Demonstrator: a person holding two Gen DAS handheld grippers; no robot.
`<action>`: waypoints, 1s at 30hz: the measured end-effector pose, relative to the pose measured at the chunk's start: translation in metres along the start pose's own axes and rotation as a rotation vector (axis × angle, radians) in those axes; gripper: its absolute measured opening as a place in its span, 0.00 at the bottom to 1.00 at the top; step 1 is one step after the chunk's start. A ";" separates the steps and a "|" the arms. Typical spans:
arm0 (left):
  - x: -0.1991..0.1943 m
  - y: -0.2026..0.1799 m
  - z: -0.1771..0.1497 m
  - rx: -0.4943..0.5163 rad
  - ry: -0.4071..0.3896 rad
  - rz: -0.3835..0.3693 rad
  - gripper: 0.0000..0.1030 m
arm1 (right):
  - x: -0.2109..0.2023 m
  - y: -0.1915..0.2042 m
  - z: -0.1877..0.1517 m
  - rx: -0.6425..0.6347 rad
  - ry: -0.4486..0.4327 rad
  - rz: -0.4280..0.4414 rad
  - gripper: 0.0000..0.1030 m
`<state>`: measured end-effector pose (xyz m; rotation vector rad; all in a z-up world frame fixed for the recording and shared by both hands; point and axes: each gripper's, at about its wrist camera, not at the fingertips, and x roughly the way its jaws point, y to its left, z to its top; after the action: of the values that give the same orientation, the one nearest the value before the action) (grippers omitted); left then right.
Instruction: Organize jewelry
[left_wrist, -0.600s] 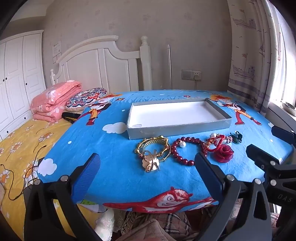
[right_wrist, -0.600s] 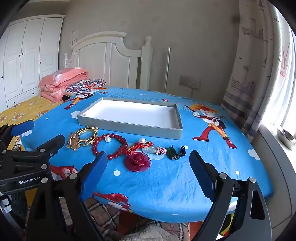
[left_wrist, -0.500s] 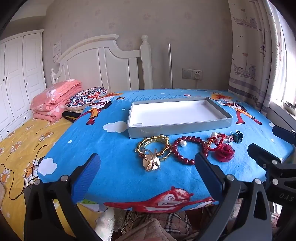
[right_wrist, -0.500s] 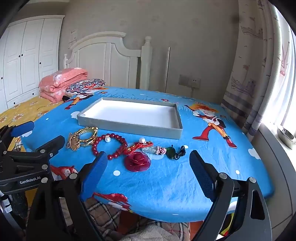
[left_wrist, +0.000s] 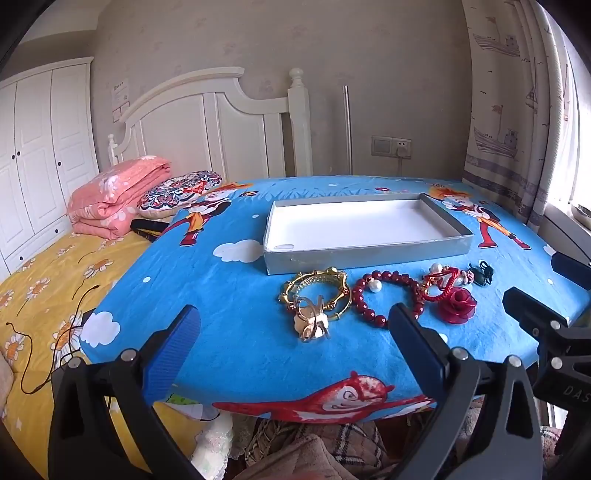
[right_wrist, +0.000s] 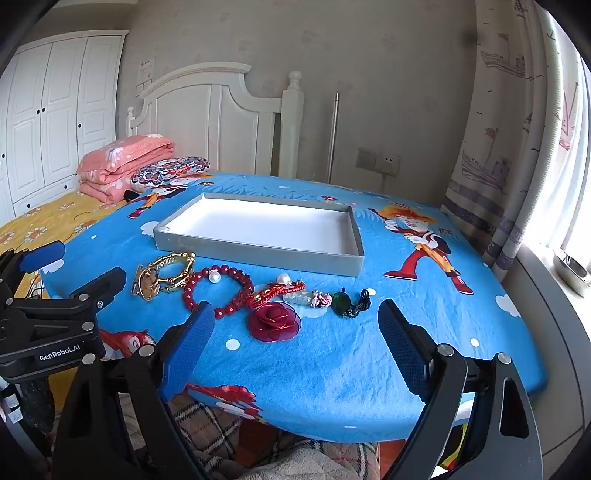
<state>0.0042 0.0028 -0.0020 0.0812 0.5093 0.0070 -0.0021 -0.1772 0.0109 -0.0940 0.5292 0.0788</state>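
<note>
A grey shallow box (left_wrist: 369, 254) (right_wrist: 258, 254) with a white inside lies empty on the blue cartoon tablecloth. In front of it lies a row of jewelry: gold bangles with a gold flower piece (left_wrist: 316, 301) (right_wrist: 162, 277), a dark red bead bracelet (left_wrist: 384, 295) (right_wrist: 218, 291), a red cord piece (left_wrist: 441, 282) (right_wrist: 273, 291), a red rose brooch (left_wrist: 456, 306) (right_wrist: 274, 320) and a green pendant (left_wrist: 482, 275) (right_wrist: 341, 302). My left gripper (left_wrist: 293, 350) is open and empty, short of the bangles. My right gripper (right_wrist: 295, 349) is open and empty, short of the rose.
The round table's front edge (left_wrist: 332, 402) lies just under both grippers. A bed with a yellow sheet (left_wrist: 44, 288), a pink folded quilt (left_wrist: 114, 199) and a patterned pillow (left_wrist: 177, 192) stands left. A curtain (right_wrist: 517, 147) and window sill are right.
Both grippers have barely moved; the view shifted very slightly. The jewelry and box lie as before.
</note>
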 end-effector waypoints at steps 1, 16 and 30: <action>0.000 0.000 0.000 0.000 0.000 0.000 0.96 | 0.000 0.000 0.000 0.000 0.000 0.000 0.82; 0.002 0.002 -0.001 -0.005 0.006 0.000 0.96 | 0.000 -0.001 -0.002 0.000 0.003 0.001 0.82; 0.003 0.005 -0.002 -0.011 0.011 0.001 0.96 | 0.003 -0.001 -0.004 -0.002 0.005 0.000 0.82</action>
<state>0.0061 0.0077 -0.0048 0.0706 0.5202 0.0112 -0.0015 -0.1781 0.0057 -0.0959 0.5340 0.0791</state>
